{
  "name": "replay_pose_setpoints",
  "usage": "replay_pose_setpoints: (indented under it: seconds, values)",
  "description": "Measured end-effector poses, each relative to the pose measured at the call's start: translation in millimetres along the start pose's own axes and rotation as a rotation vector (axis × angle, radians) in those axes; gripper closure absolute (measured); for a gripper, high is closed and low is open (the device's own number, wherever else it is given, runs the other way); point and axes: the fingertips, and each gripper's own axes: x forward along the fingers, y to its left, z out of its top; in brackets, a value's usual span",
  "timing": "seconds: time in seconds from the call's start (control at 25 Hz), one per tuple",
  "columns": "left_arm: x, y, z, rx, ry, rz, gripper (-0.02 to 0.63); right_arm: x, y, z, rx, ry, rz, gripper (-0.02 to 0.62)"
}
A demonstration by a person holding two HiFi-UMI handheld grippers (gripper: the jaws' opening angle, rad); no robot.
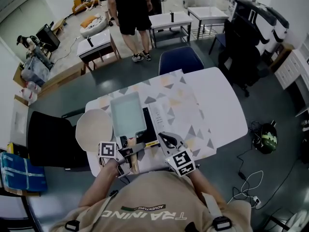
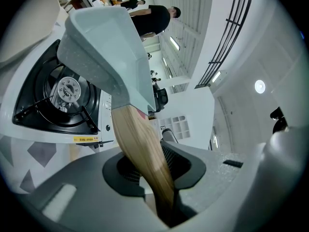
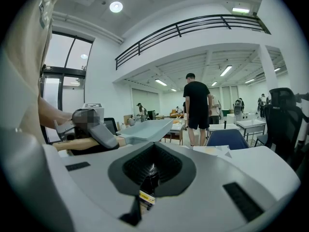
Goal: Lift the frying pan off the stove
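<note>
A square pale-green frying pan point(image 1: 128, 112) with a wooden handle point(image 2: 145, 153) hangs tilted above the portable gas stove point(image 1: 153, 121). The bare burner point(image 2: 70, 88) shows beneath the pan point(image 2: 106, 47), with a gap between them. My left gripper point(image 1: 129, 151) is shut on the handle near its end. My right gripper point(image 1: 164, 140) reaches the stove's front right corner. A dark part with a yellow label sits pinched in my right gripper point(image 3: 147, 190). From that side the pan point(image 3: 145, 128) floats at jaw height.
The stove stands on a triangle-patterned mat point(image 1: 188, 115) on a white table point(image 1: 222, 100). A round beige board point(image 1: 94, 129) lies left of the stove. A blue chair point(image 1: 181, 59) is at the far side, a black chair point(image 1: 48, 139) at the left, and a person point(image 1: 128, 13) stands beyond.
</note>
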Motion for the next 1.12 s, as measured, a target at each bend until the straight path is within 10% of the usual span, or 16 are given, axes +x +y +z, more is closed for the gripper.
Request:
replay_pose_setpoints:
  seconds: [1.12]
  values:
    - [-5,9,2,-0.010,-0.013,0.007,0.506,3,3,0,0.000,-0.008,0.017,0.600]
